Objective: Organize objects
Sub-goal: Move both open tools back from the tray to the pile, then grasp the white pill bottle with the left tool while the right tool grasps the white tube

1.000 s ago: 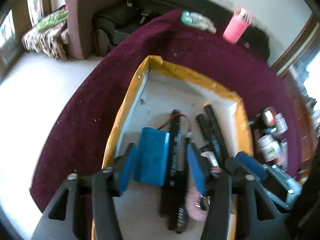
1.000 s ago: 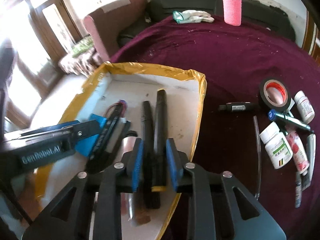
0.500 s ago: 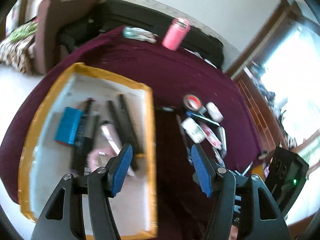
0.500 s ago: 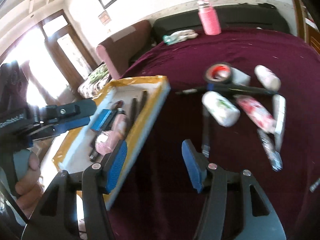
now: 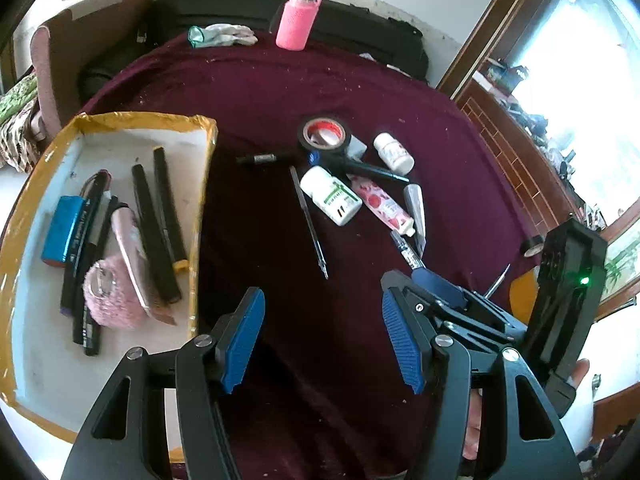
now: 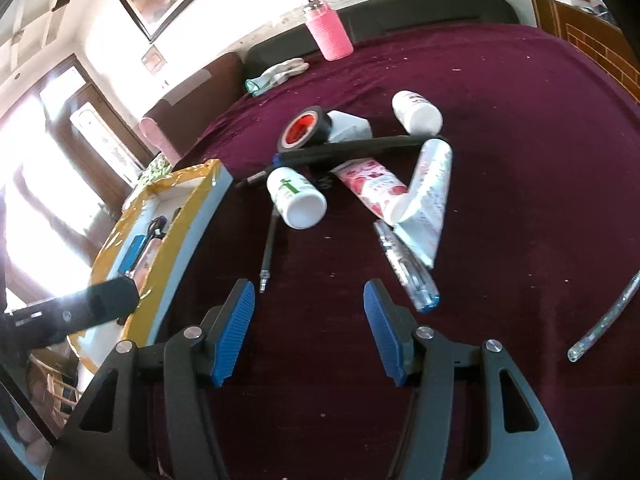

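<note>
A yellow-rimmed white tray (image 5: pixel 202 184) (image 6: pixel 192 220) lies on the maroon cloth at the left, holding a blue battery pack (image 5: pixel 62 230), black markers (image 5: pixel 154 224) and a pink fuzzy item (image 5: pixel 106 298). Right of it lie loose items: a tape roll (image 5: pixel 324 136) (image 6: pixel 306 130), a white pill bottle (image 5: pixel 330 196) (image 6: pixel 296 200), a strawberry tube (image 5: pixel 382 204) (image 6: pixel 372 186), a thin pen refill (image 5: pixel 310 220) (image 6: pixel 268 252) and a clear pen (image 6: pixel 406 268). My left gripper (image 5: pixel 322 336) is open over bare cloth beside the tray. My right gripper (image 6: pixel 308 328) is open and empty, short of the loose items.
A pink bottle (image 5: pixel 298 18) (image 6: pixel 328 30) and a crumpled glove (image 5: pixel 222 36) sit at the far table edge, before a dark sofa. A second small pill bottle (image 5: pixel 394 152) (image 6: pixel 418 112) and a clear tube (image 6: pixel 604 320) lie to the right. A wooden cabinet stands at the right.
Both grippers swung right, off the tray and over the cloth toward the loose items. The right gripper let go of the black marker in the tray and spread wide.
</note>
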